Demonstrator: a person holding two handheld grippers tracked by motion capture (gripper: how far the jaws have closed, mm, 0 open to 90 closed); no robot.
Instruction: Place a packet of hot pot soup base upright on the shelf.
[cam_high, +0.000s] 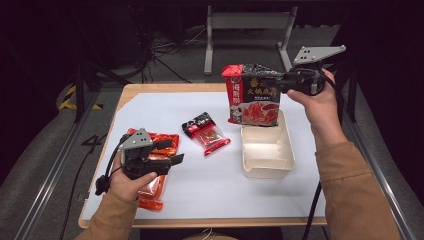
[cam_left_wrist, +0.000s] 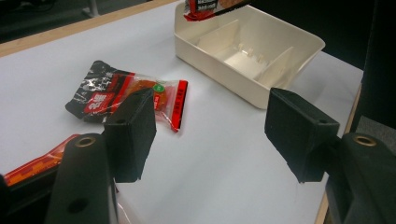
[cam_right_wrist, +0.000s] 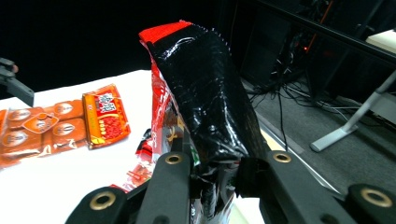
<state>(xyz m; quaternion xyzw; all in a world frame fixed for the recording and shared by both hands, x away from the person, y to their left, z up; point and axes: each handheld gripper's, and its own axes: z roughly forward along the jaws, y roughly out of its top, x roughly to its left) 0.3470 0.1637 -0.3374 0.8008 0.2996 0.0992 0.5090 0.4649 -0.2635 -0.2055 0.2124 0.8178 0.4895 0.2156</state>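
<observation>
My right gripper is shut on the upper edge of a large red and black sauce packet, which hangs upright over the far end of the cream divided tray. In the right gripper view the packet's black crinkled top is pinched between the jaws of the right gripper. My left gripper stands open and empty above an orange-red packet at the table's left. A small red and black packet lies mid-table, also small packet beyond the open jaws of the left gripper.
The white mat covers the wooden table. The tray has dividers and nothing lies in its compartments. Cables and a metal stand lie on the floor beyond the table. A black rail runs along the left.
</observation>
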